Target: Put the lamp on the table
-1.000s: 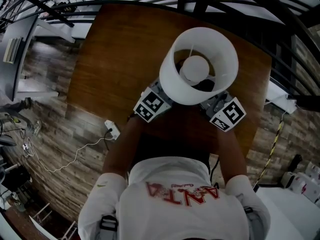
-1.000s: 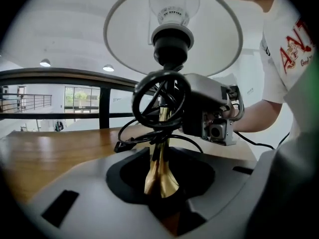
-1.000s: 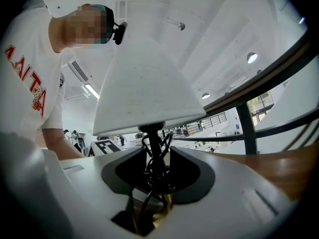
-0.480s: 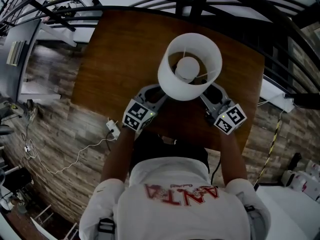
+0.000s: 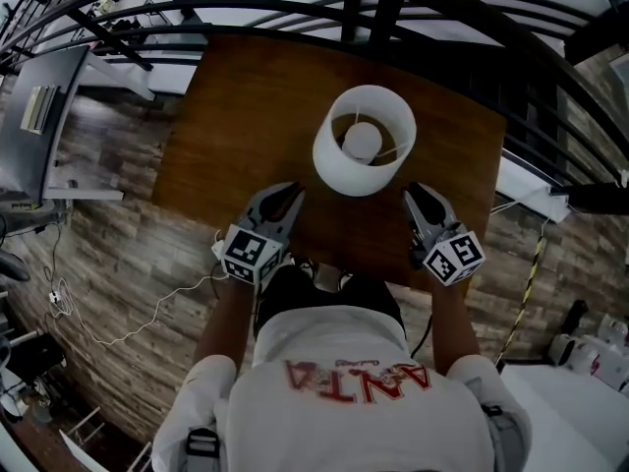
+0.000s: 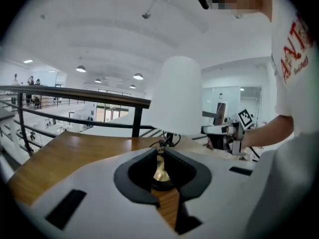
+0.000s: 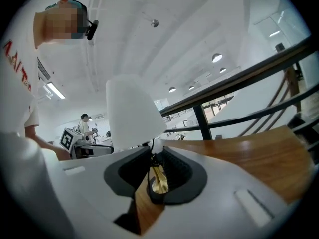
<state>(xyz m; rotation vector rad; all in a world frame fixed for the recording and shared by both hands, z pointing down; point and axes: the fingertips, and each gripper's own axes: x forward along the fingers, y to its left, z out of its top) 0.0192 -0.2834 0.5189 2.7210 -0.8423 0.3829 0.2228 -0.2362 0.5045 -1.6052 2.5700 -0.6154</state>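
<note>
The lamp, with a white drum shade and a brass base, stands upright on the brown wooden table near its front edge. Neither gripper holds it. My left gripper lies just left of the shade, jaws a narrow slit apart and empty. My right gripper lies just right of it; its jaws are closing with nothing between them. In the left gripper view the shade and brass base show beyond the left gripper. In the right gripper view, shade and base stand past the right gripper.
A black metal railing runs behind the table. A white power strip with its cable lies on the wood floor at the left. The person's body is close against the table's front edge. The far half of the tabletop is bare.
The lamp went down from above the table onto the tabletop. Both grippers let go of it and drew back toward the person, out from under the shade.
</note>
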